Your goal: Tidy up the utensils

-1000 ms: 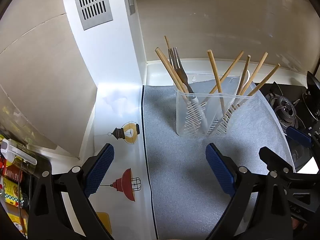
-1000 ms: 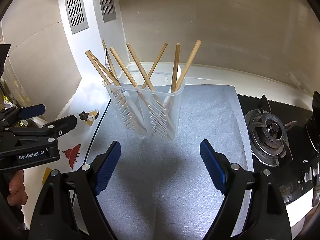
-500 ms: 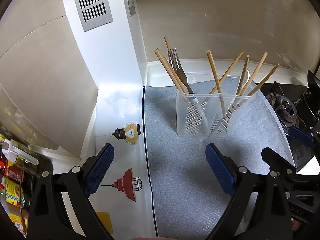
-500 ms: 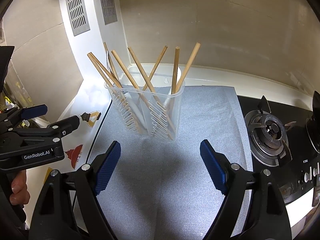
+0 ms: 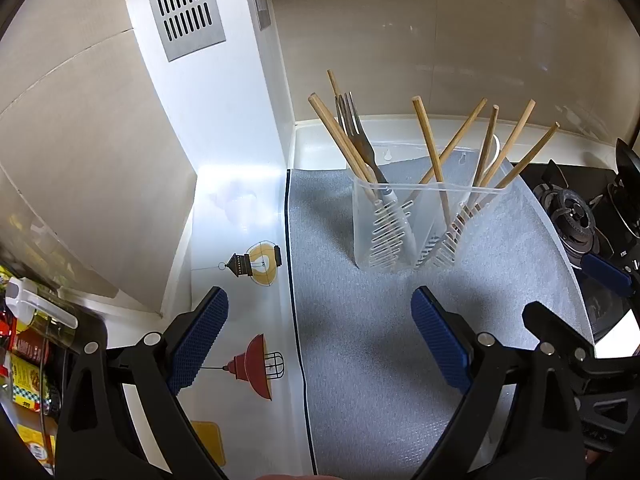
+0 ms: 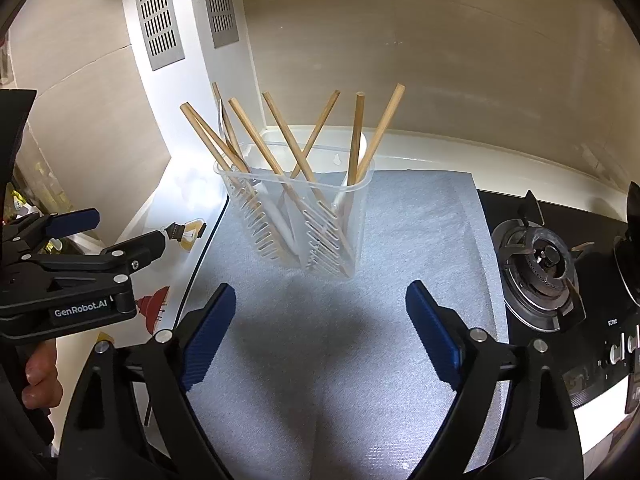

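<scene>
The right gripper (image 6: 320,336) hangs over the front part of the grey mat (image 6: 304,380), its blue pads wide apart and widening further, nothing between them; the left gripper (image 5: 316,340) sits beside it at the mat's left edge, jaws spread and empty, one pad over the white counter strip (image 5: 240,240) with its lamp stickers, the other over the mat; a hand (image 6: 40,376) grips its handle at the left of the right wrist view. Further back, near the mat's rear edge, stands the clear slotted utensil holder (image 6: 296,220); wooden chopsticks (image 6: 276,148) lean out of it in several directions, and a metal fork (image 5: 356,136) stands tines-up at its left end; something white lies inside, too unclear to name. Along the mat's right edge runs the black gas stove (image 6: 540,264); a white column with metal vents (image 5: 184,4) rises at the counter's back left corner.
</scene>
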### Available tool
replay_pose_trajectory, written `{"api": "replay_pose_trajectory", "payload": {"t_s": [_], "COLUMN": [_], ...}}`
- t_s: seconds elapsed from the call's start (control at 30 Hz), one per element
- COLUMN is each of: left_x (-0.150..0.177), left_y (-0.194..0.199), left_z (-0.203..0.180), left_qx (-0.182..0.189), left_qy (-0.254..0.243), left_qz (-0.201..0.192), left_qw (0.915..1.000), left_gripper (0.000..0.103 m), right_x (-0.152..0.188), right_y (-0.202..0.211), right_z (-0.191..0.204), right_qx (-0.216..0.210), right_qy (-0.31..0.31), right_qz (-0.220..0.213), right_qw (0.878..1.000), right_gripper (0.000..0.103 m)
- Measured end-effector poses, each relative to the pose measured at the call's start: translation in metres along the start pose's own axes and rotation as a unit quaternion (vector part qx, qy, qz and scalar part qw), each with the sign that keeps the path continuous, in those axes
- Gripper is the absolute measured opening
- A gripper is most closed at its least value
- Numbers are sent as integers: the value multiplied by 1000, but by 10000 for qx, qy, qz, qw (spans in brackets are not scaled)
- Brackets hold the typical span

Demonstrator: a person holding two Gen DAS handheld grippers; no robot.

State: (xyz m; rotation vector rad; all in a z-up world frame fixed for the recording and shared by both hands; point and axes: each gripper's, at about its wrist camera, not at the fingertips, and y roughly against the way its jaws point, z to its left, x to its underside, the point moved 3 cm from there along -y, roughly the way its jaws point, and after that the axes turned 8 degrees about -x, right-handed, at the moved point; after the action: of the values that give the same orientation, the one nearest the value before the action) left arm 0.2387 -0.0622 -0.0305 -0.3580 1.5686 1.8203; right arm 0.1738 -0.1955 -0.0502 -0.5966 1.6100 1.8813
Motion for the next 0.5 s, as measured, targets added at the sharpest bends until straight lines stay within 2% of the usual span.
{"api": "replay_pose_trajectory", "payload": {"t_s": [0.13,0.5], "left_x": [0,0], "left_y": [0,-1], "left_z": [0,1], "left_qx": [12,-1], "left_qy": [-4,-19], "left_qz": [4,-1], "left_qw": [10000,10000], "left_gripper": [90,90], "right_x": [0,-2], "right_y": [3,2], "right_z": [1,-5], "right_qx": [0,30], "right_qy": [17,-88], "right_qz": [-49,-1], "right_qw": [10000,10000], "right_gripper": [95,98]}}
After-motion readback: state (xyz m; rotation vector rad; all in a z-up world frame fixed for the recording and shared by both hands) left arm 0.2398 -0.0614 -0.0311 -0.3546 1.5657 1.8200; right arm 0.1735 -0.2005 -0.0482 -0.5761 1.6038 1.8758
